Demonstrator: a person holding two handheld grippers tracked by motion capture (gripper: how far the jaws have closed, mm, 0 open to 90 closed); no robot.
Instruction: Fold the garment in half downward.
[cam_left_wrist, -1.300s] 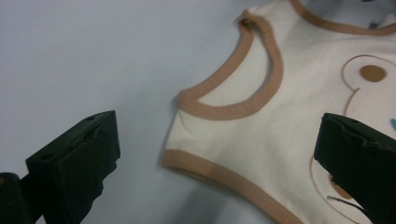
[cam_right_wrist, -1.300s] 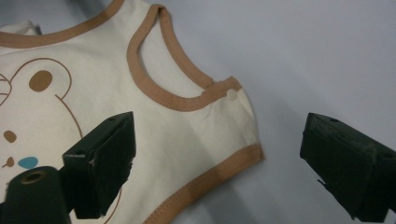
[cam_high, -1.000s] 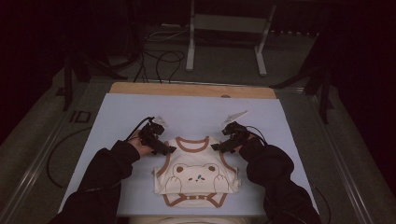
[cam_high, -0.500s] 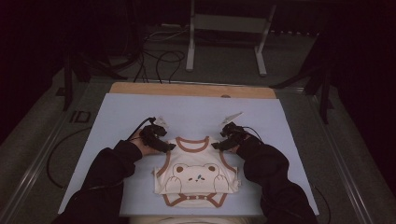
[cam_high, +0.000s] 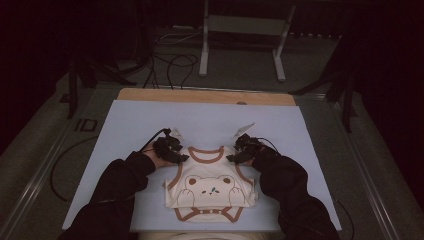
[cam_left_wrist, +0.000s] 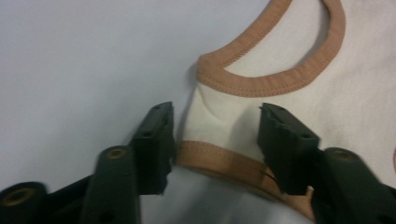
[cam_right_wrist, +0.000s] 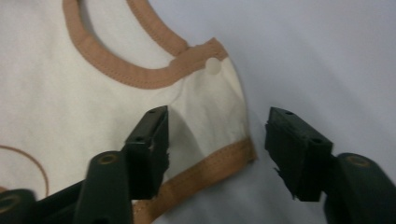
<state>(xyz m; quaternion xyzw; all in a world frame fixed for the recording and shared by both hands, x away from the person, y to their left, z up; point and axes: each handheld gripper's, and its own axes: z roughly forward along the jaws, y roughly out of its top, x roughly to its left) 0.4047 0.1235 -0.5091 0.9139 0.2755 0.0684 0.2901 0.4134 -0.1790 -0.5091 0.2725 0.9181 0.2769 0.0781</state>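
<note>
Lying flat on the pale blue surface (cam_high: 150, 125), a small cream sleeveless baby bodysuit with brown trim and a bear face printed on the chest (cam_high: 210, 187) has its neck opening turned away from the person and its lower part near the front edge of the surface. In the high view the left gripper (cam_high: 181, 158) sits at the shoulder strap on the left side of the garment and the right gripper (cam_high: 231, 158) at the strap on the right side, each one held by a hand in a dark sleeve, with the brown neckline between them. In the left gripper view the left gripper (cam_left_wrist: 215, 140) has its two black jaws standing apart, and they have just been closing; the cream strap with its brown armhole band lies between them, one jaw just beside the outer edge of the strap over the blue surface and the other jaw over the cloth on the inner side. The pads do not press the cloth together yet, a gap is visible on both sides. In the right gripper view the right gripper (cam_right_wrist: 217, 144) shows the same picture mirrored: its jaws are parted and have just been closing, one over the cream cloth below the neckline, the other over the bare surface beyond the strap edge. A small white snap button (cam_right_wrist: 213, 66) sits at the corner of this strap, beyond the jaw tips.
</note>
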